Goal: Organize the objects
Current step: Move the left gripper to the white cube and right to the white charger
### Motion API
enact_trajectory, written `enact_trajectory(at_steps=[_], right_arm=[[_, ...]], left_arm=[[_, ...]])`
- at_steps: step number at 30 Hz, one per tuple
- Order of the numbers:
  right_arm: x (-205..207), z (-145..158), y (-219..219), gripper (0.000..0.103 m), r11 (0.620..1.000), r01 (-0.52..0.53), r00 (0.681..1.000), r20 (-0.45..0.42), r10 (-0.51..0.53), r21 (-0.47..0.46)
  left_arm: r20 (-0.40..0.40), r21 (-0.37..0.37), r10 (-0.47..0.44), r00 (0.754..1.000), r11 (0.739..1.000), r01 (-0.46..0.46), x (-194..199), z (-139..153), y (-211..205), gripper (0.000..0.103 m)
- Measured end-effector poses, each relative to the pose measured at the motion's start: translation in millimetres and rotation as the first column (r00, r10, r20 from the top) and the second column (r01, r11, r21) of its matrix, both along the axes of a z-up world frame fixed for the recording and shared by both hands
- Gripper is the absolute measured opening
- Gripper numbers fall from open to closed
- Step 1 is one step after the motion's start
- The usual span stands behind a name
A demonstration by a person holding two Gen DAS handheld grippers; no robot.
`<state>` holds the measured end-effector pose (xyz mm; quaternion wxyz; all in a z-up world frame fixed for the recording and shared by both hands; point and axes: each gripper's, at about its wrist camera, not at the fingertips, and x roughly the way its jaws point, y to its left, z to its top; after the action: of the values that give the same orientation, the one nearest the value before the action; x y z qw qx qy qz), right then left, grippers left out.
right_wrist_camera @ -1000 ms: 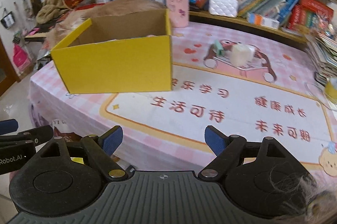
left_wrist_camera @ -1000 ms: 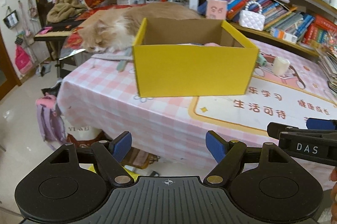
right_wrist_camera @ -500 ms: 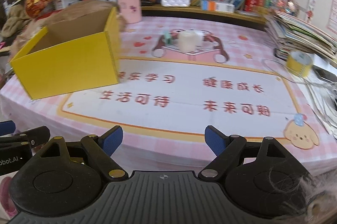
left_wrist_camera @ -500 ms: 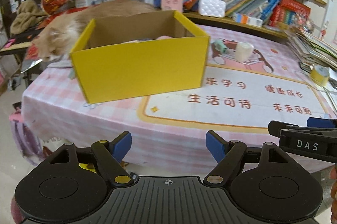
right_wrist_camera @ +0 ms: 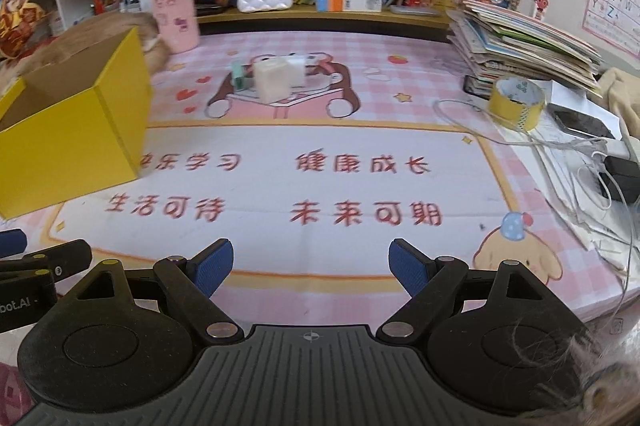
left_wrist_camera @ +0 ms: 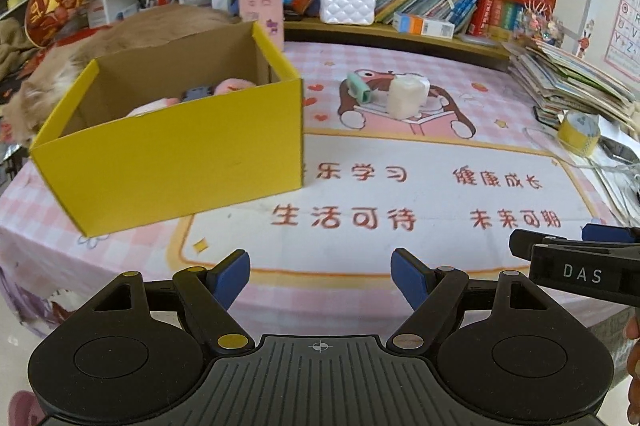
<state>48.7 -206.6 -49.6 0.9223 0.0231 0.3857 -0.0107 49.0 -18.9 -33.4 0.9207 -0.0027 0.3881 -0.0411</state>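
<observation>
Ahead of me, a worktop [left_wrist_camera: 400, 154] covered in a pink checked cloth with red Chinese characters. My left claw [left_wrist_camera: 320, 278] is spread wide and holds nothing, hovering at the near edge. My right claw [right_wrist_camera: 310, 264] is likewise wide and empty, just beside the left one. A yellow cardboard box [left_wrist_camera: 172, 162] stands open-topped on the left of the worktop, with pink soft things and a small grey item inside. Further back, apart from the box, a white block [right_wrist_camera: 272, 80] sits touching a small green object [right_wrist_camera: 239, 72]. A roll of yellow tape [right_wrist_camera: 516, 102] lies at the right, near stacked books [right_wrist_camera: 524, 42]. An orange cat [left_wrist_camera: 132, 38] lies behind the box.
</observation>
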Motion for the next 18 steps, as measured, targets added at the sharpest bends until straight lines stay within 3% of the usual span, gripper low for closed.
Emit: enact_trajectory(at_steps=[18], right_arm=[[77, -4, -56, 0.084, 1.0, -0.01, 1.0, -0.03, 0.01, 0.01]], left_arm=[[-0.025, -0.011, -0.01, 1.0, 1.0, 0.01, 66, -4, -61, 0.08]])
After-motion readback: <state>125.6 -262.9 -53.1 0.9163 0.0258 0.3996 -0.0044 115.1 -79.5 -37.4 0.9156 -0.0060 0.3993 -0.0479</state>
